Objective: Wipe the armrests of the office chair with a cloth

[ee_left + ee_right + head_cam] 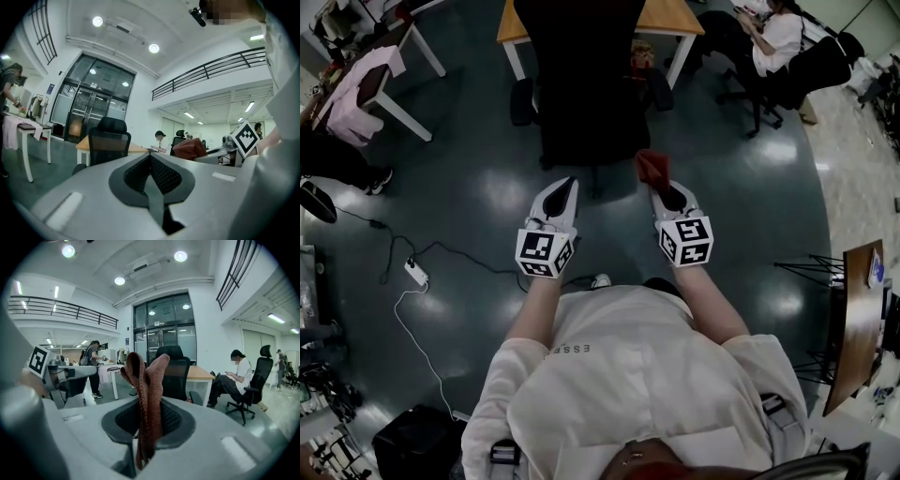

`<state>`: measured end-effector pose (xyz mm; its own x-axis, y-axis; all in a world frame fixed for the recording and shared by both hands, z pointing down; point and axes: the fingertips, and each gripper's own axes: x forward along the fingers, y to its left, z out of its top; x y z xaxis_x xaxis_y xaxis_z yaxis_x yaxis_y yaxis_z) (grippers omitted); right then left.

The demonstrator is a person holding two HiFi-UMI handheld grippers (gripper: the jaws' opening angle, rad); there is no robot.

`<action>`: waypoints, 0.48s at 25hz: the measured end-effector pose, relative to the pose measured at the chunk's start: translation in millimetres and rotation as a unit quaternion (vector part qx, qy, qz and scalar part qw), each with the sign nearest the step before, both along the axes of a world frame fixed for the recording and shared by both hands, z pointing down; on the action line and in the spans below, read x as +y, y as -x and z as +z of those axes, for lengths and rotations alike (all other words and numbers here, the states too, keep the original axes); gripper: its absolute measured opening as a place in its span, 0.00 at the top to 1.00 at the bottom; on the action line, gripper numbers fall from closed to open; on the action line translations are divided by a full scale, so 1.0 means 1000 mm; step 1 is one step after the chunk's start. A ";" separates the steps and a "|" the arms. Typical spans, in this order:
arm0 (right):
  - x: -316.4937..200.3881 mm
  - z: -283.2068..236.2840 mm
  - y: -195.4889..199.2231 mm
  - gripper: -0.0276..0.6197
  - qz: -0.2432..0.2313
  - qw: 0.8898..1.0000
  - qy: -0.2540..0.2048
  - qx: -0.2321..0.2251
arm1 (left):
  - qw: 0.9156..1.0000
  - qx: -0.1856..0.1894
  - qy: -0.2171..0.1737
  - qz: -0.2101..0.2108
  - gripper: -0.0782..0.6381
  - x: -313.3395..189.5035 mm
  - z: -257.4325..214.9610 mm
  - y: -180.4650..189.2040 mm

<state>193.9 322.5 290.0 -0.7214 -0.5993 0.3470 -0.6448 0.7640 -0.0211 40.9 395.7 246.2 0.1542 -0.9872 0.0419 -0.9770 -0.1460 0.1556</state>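
Note:
A black office chair (581, 80) stands just ahead of me in the head view, its back toward me, with its armrests (521, 101) (658, 90) on either side. My right gripper (658, 187) is shut on a folded reddish-brown cloth (652, 167), which sticks up between its jaws in the right gripper view as the cloth (145, 394). My left gripper (567, 185) is shut with nothing in it, held level beside the right one, a short way behind the chair (108, 143). Both grippers hang in the air, apart from the chair.
A wooden desk (670, 19) stands beyond the chair. A person sits on another chair (773, 47) at the back right. A white table with pink cloth (366, 89) is at the left. A power strip and cable (417, 274) lie on the floor.

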 end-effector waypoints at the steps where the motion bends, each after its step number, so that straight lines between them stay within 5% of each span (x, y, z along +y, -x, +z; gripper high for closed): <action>1: 0.001 0.000 -0.001 0.88 -0.001 1.000 -0.001 0.000 | 1.000 0.000 0.000 -0.001 0.87 0.001 0.000 -0.001; 12: 0.010 0.003 -0.004 0.88 -0.005 1.000 0.003 -0.004 | 1.000 0.007 0.002 -0.008 0.87 0.010 0.002 -0.006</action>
<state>198.2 332.9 293.4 -0.7304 -0.5900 0.3441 -0.6369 0.7703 -0.0313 47.3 405.9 248.7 0.1386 -0.9893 0.0446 -0.9768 -0.1292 0.1706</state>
